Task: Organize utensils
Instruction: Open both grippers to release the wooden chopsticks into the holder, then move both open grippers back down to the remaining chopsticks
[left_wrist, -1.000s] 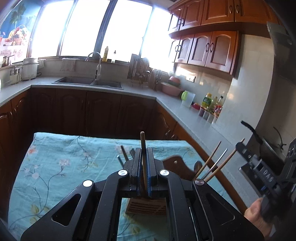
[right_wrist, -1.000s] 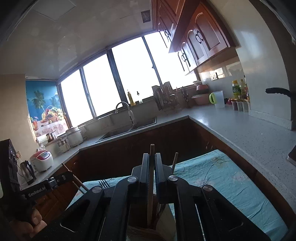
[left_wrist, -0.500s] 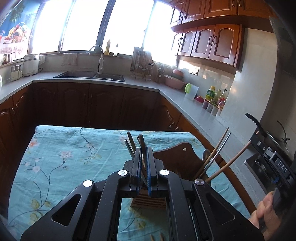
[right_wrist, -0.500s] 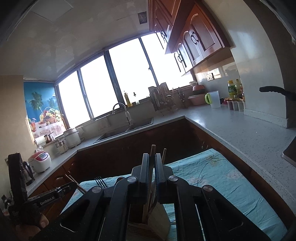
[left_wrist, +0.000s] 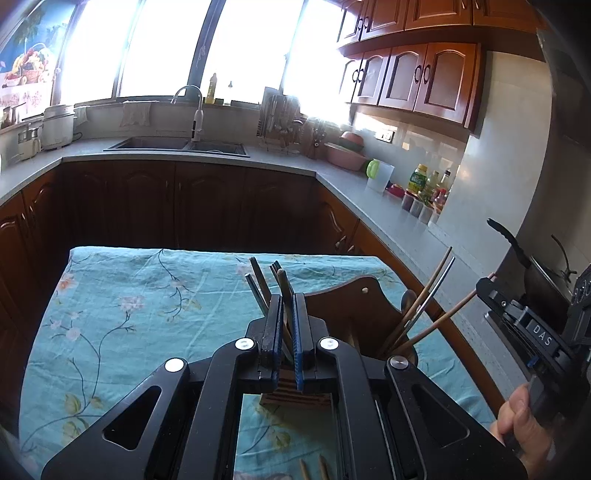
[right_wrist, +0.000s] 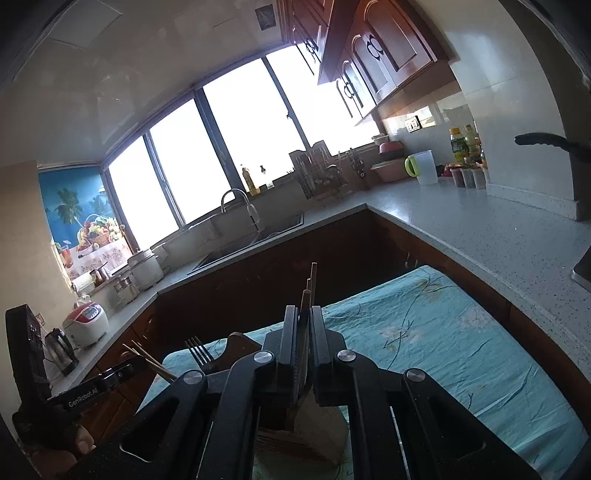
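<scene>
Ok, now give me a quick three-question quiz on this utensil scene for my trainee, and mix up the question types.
1. True or false: the left gripper holds a wooden stick over the wooden holder.
2. The tablecloth is: A red plaid, B teal floral, C plain white.
3. How many loose sticks lie on the cloth at the near edge of the left wrist view?

Key: 1 true; 2 B; 3 two.

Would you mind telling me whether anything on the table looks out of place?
Two wooden chopsticks lie loose on the blue floral cloth, near the wooden holder, whereas the other utensils stand in holders.
</scene>
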